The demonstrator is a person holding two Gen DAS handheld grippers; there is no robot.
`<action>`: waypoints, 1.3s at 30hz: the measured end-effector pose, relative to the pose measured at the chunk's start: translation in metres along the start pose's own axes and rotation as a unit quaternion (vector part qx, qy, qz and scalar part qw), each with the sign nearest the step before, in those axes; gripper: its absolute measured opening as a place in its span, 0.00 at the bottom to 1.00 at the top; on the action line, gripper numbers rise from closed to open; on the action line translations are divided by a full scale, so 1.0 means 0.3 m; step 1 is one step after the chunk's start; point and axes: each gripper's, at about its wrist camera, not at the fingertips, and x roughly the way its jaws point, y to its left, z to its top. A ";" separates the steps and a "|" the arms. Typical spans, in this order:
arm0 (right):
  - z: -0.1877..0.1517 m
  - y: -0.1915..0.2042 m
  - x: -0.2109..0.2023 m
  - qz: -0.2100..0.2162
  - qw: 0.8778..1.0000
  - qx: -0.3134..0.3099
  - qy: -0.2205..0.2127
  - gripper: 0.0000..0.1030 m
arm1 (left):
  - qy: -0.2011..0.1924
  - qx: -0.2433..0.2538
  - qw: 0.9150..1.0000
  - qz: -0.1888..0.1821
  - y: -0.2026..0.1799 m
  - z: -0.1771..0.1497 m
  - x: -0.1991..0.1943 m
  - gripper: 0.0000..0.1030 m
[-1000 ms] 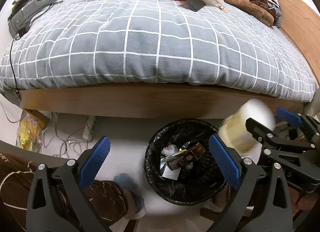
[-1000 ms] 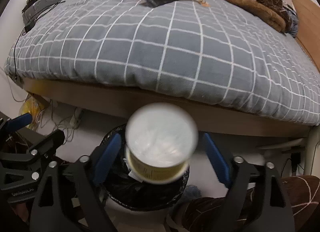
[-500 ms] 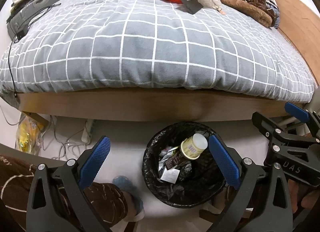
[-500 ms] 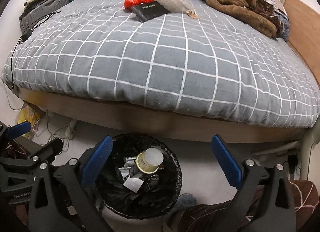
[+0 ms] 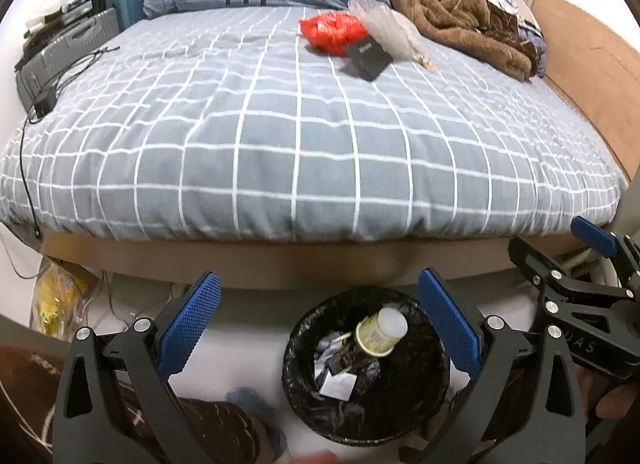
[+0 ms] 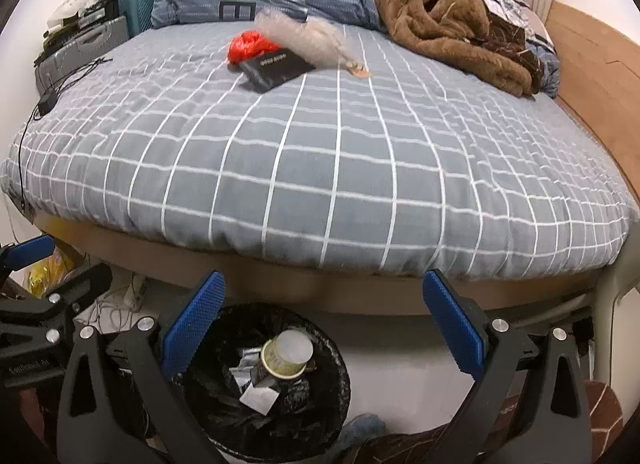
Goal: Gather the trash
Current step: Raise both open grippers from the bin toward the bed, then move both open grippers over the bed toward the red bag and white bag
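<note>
Trash on hand: paper cup (image 6: 287, 358) lying in black-lined bin (image 6: 336, 416) at bed foot; both tongs, left tongs (image 5: 318, 322) and right tongs (image 6: 324, 328), wide apart and empty; next pickup, red wrapper (image 5: 334, 32) and black packet (image 5: 369, 57) at far bed (image 5: 280, 135), best approached low over the quilt.

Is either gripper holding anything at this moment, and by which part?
Nothing is held. The left gripper and right gripper are both open and empty; the paper cup lies in the trash bin.
</note>
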 end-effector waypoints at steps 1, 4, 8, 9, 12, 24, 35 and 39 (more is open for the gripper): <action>0.003 -0.005 -0.004 -0.002 1.000 0.001 -0.004 0.93 | -0.006 -0.001 1.000 0.000 0.003 0.011 -0.002 0.94; 0.022 -0.014 -0.008 -0.004 1.000 0.002 -0.013 0.93 | -0.018 -0.006 1.000 -0.001 0.012 0.037 -0.007 0.94; 0.056 -0.029 -0.015 -0.013 0.999 0.003 -0.034 0.93 | -0.033 -0.013 0.999 -0.013 0.019 0.069 -0.014 0.94; 0.064 -0.031 -0.013 -0.014 0.999 0.002 -0.037 0.93 | -0.039 -0.010 0.999 -0.013 0.016 0.080 -0.016 0.94; 0.091 -0.036 -0.010 -0.017 0.999 -0.002 -0.048 0.93 | -0.051 -0.002 0.999 -0.008 0.009 0.111 -0.015 0.94; 0.248 -0.057 0.034 -0.018 0.995 -0.002 -0.097 0.92 | -0.075 -0.004 0.997 0.004 0.042 0.258 0.043 0.94; 0.357 -0.077 0.145 -0.010 0.997 -0.002 -0.082 0.92 | -0.078 -0.005 0.997 -0.007 0.047 0.381 0.105 0.94; 0.386 -0.067 0.186 -0.005 0.997 -0.006 -0.071 0.92 | -0.077 -0.005 0.997 -0.008 0.048 0.437 0.139 0.94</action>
